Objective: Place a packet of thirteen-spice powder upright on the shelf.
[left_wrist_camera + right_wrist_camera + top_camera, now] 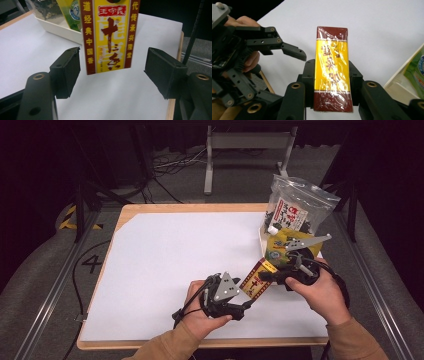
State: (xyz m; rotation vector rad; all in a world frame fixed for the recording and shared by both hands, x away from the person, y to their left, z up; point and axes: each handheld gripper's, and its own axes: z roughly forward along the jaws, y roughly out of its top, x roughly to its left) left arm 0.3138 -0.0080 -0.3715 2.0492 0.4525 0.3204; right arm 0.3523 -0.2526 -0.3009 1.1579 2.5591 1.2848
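Observation:
A yellow box with dark red borders and Chinese lettering (258, 279) is held above the white sheet, wrapped in clear film (332, 72). My right gripper (268, 276) is shut on its lower part, one jaw on each long side (332, 85). My left gripper (246, 296) is open just left of the box's free end. In the left gripper view the box (108, 37) hangs ahead of the two pads (66, 71), which stand wide apart and do not touch it. The right gripper view shows the left gripper (284, 47) open at the left.
A white tray (261, 239) at the table's right edge holds a clear bag with a red-and-white label (297, 205) and a yellow-green packet (280, 242). A white sheet (175, 255) covers the wooden table. The tray's wall (60, 31) lies behind the box.

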